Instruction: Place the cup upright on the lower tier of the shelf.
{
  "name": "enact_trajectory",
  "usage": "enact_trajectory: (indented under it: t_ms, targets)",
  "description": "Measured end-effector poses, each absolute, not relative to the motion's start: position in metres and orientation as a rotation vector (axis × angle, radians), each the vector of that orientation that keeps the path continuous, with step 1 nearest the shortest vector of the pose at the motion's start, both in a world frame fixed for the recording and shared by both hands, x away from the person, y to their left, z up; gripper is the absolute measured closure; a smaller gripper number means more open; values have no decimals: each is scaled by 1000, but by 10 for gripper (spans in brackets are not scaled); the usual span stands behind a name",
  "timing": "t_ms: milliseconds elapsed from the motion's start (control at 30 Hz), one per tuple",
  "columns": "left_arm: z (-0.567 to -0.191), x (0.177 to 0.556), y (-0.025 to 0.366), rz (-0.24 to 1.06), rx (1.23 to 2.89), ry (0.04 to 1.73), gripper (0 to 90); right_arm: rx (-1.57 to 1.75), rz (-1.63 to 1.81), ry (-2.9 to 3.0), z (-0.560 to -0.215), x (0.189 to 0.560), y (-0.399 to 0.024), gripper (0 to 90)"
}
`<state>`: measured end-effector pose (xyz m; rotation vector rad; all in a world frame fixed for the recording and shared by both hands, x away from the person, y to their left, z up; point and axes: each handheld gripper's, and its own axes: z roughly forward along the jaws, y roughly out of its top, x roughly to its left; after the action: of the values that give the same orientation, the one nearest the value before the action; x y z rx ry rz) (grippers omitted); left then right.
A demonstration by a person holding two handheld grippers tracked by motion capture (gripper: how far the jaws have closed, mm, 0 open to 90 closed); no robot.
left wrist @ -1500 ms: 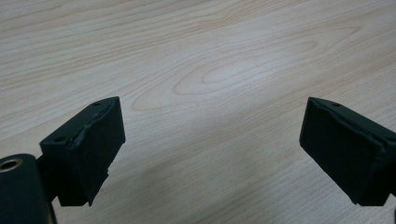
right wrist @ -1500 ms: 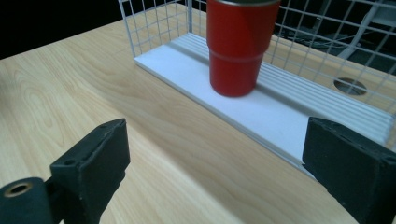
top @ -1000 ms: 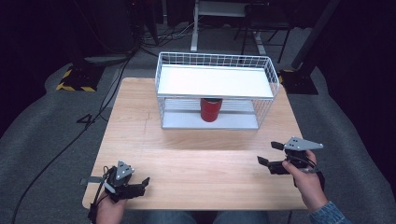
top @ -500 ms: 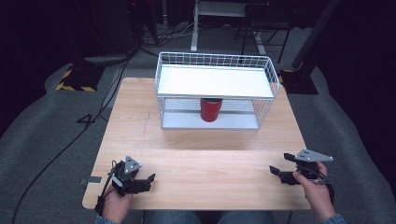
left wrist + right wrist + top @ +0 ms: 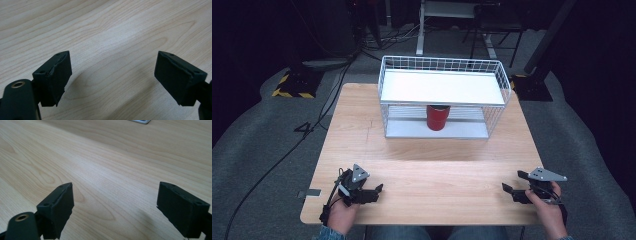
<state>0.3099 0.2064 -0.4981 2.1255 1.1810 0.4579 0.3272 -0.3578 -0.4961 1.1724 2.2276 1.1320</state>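
Note:
A red can [image 5: 437, 117] stands on the lower level of a white wire shelf basket [image 5: 442, 98] at the far middle of the wooden table [image 5: 427, 165]. My left gripper [image 5: 374, 192] rests low at the near left corner, held by a hand, open with nothing between its jaws. In the left gripper view my left gripper [image 5: 112, 75] has its black pads [image 5: 58, 72] spread wide over bare wood. My right gripper [image 5: 513, 184] sits at the near right edge, also open and empty. In the right gripper view my right gripper [image 5: 115, 205] hangs just above the tabletop.
A white board [image 5: 442, 87] covers the top level of the basket. Dark floor, cables [image 5: 327, 100] and a black-yellow striped marker [image 5: 292, 85] lie beyond the table's left side. A corner of the basket's base [image 5: 140, 121] shows at the top of the right gripper view.
Both grippers have drawn back toward the near edge of the table and lowered. The right one moved farther right. The can and basket have stayed put.

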Motion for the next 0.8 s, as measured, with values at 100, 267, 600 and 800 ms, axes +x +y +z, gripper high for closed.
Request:
enact_trajectory:
  t_ms: [100,267,600,800]
  targets:
    - [-499,311,205,460,2136,1175,152,1158,1102,2247,-498,327,-357,144]
    - [-500,311,204,457,2148,1168,152,1157,1060,2267,-499,327,-356,146]
    - [-502,312,203,445,2147,1173,152,1174,1009,2307,-505,327,-355,132]
    - [-503,313,204,432,2142,1175,144,1163,995,2331,-505,329,-353,63]
